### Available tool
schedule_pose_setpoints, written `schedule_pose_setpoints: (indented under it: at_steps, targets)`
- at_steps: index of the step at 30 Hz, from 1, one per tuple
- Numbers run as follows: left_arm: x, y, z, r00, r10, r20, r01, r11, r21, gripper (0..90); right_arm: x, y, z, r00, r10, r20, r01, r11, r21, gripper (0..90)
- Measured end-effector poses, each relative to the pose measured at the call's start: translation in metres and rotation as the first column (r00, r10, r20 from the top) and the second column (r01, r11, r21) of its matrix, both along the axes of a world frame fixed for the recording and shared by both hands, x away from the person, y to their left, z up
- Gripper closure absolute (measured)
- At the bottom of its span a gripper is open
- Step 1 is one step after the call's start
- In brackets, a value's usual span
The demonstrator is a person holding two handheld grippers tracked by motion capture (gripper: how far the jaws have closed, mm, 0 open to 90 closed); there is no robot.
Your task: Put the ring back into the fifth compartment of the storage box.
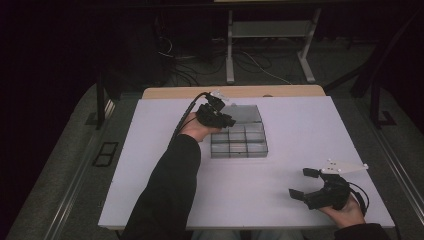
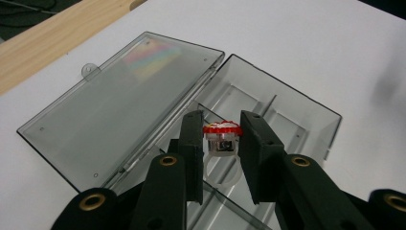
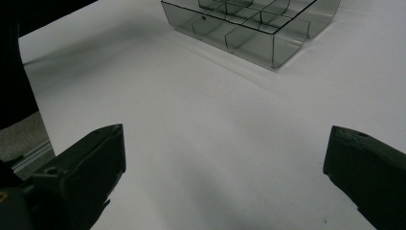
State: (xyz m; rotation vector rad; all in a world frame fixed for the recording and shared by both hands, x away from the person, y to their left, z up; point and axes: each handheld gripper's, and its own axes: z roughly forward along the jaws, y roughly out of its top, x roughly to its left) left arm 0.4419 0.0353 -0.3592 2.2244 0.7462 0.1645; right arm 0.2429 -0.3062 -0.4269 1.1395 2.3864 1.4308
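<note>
Red-capped piece (image 2: 221,139) sits pinched between the left tongs (image 2: 221,143), held above the compartments of the clear box (image 2: 287,115); open lid (image 2: 119,96) lies left of those tongs. Right tongs (image 3: 225,163) gape wide over bare table (image 3: 191,120), box well ahead of them.

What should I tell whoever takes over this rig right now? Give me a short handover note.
Left hand-held gripper: shut on a small red-topped ring, held over the open clear compartment box, whose lid lies flat beside it.
Right hand-held gripper: open, holding nothing, over bare white table near the front right corner.
Done: box opened, ring picked up and carried above the compartments.
Left: lower the ring into a compartment and release. The visible compartments look empty. Closing the lid may follow.
</note>
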Motion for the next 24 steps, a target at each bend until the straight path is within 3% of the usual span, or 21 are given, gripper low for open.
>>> schedule_pose_setpoints:
  at_steps: [12,17,19,22,24]
  targets:
    - [0.009,-0.013,-0.023,0.999,0.015,-0.043,-0.016,0.9991,-0.04,70.7,0.0,0.0,0.0,1.0,0.002,-0.001,-0.002,1.0,-0.001,0.4]
    - [0.012,-0.017,-0.03,0.9984,0.004,-0.056,-0.005,0.9998,-0.019,70.7,0.0,0.0,0.0,1.0,0.002,-0.006,-0.002,1.0,-0.002,0.4]
    - [0.013,-0.019,-0.033,0.9984,0.021,-0.052,-0.023,0.999,-0.038,70.7,0.0,0.0,0.0,1.0,0.003,-0.002,-0.003,1.0,-0.002,0.4]
    - [0.014,-0.02,-0.037,0.9984,0.0,-0.057,-0.001,1.0,-0.008,70.7,0.0,-0.001,0.0,1.0,0.006,0.002,-0.006,1.0,-0.004,0.4]
    - [0.014,-0.022,-0.041,0.9974,0.026,-0.067,-0.028,0.999,-0.033,70.7,0.0,-0.001,0.0,1.0,0.006,0.002,-0.006,1.0,-0.004,0.4]
